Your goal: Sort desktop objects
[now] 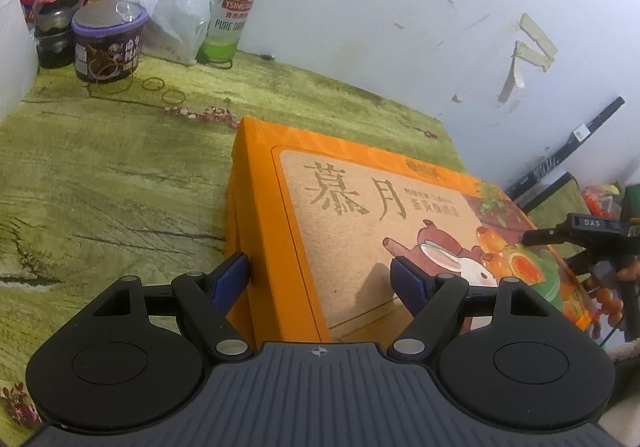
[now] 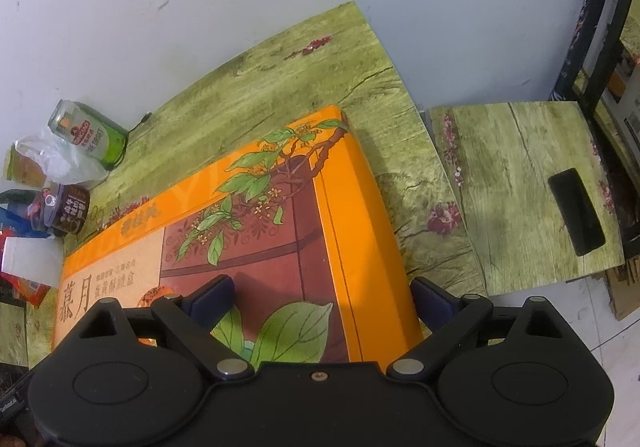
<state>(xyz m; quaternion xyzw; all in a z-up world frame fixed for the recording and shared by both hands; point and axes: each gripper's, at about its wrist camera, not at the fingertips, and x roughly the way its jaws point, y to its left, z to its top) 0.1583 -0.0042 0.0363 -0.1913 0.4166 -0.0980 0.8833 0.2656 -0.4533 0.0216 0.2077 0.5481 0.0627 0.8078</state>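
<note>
Both grippers straddle the orange gift box (image 1: 400,215) lying on the green table (image 1: 100,175): left gripper (image 1: 324,283) and right gripper (image 2: 324,297) unclenched. Behind-left stand a purple-lidded tub (image 1: 106,43), plastic bag (image 1: 176,15), beer can (image 1: 234,7).

"TSINGTAO PURE DRAFT" on can (image 1: 234,9); "慕月" on box (image 1: 384,231)

On the counter (image 1: 100,175) there was one orange gift box (image 1: 360,215), one beer can (image 1: 234,7), one purple-lidded cup (image 1: 108,43), one clear plastic bag (image 1: 176,11) and three thin rubber-band rings (image 1: 154,83). Two tools were present, one left (image 1: 324,279) and one right (image 2: 324,297).
</note>
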